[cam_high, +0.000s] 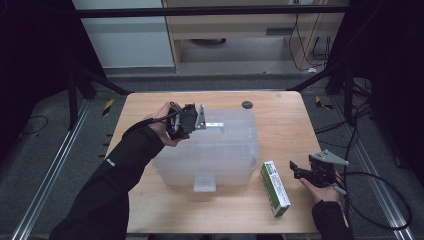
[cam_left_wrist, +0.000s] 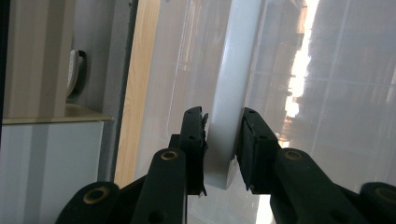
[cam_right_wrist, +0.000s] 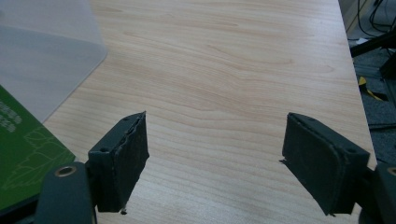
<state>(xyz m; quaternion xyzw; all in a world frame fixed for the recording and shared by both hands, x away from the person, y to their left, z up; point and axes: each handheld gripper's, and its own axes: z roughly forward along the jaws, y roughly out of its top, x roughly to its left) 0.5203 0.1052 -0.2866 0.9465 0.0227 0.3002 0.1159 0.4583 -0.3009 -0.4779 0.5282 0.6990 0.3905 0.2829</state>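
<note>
From above, a clear plastic storage box (cam_high: 210, 150) with its lid on sits in the middle of a wooden table (cam_high: 280, 120). The left gripper (cam_high: 202, 120) hangs over the box's far left part, its jaws at a white latch (cam_high: 215, 123) on the lid. At the near right of the table, a green and white carton (cam_high: 274, 187) lies flat just beside the box. The right gripper (cam_high: 295, 169) rests low by the carton's right side, close to it but apart, with its jaws pointing toward the carton.

Along the left gripper's own jaws, the white latch (cam_left_wrist: 229, 107) stands between the two pads. The left pad lies against it; a thin gap seems to remain at the right pad, so whether it is firmly clenched cannot be told. Behind the latch spreads the box lid (cam_left_wrist: 336, 93), with the table edge (cam_left_wrist: 135, 93) beyond.

Along the right gripper's jaws (cam_right_wrist: 215, 163), the pads stand wide apart over bare table (cam_right_wrist: 224, 70), grasping nothing. The carton's green corner (cam_right_wrist: 23, 149) shows at lower left and the box's corner (cam_right_wrist: 46, 56) at upper left.
</note>
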